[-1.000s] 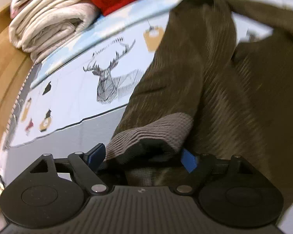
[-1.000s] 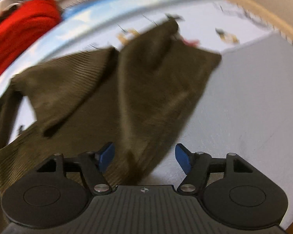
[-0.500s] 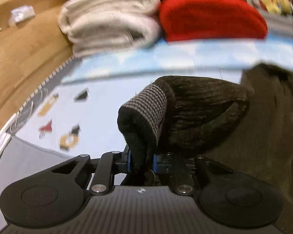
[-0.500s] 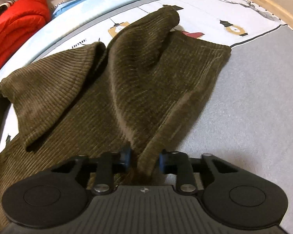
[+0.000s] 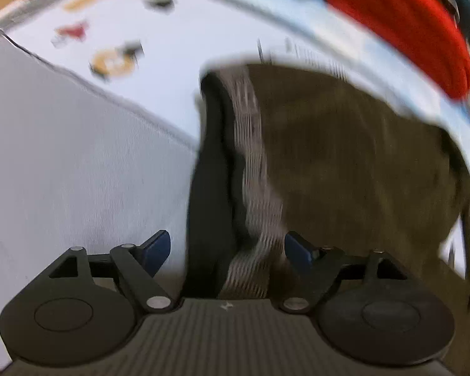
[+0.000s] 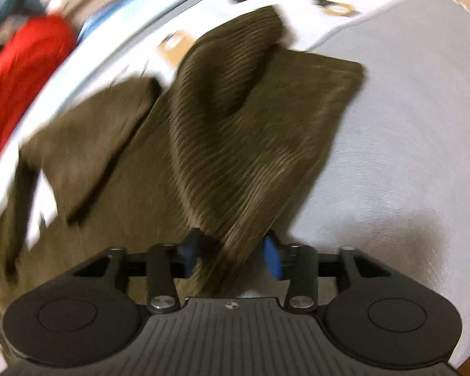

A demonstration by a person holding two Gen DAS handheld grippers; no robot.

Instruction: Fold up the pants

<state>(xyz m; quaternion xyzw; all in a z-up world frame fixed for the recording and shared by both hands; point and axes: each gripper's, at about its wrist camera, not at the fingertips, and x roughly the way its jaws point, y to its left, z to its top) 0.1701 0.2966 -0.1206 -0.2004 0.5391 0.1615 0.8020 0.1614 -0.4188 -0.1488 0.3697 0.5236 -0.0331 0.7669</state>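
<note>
Left gripper (image 5: 227, 247) just opened wide, pants (image 5: 344, 156) waistband loose between its fingers. Right gripper (image 6: 232, 252) has been opening too, fold of pants between the pads, can't tell if it's pinched

A home bedroom: a printed bedsheet (image 5: 178, 31) (cartoon motifs) and red folded clothing (image 5: 401, 22).

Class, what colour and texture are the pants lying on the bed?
Olive-brown, ribbed like corduroy; the pants show best in the right wrist view.
</note>
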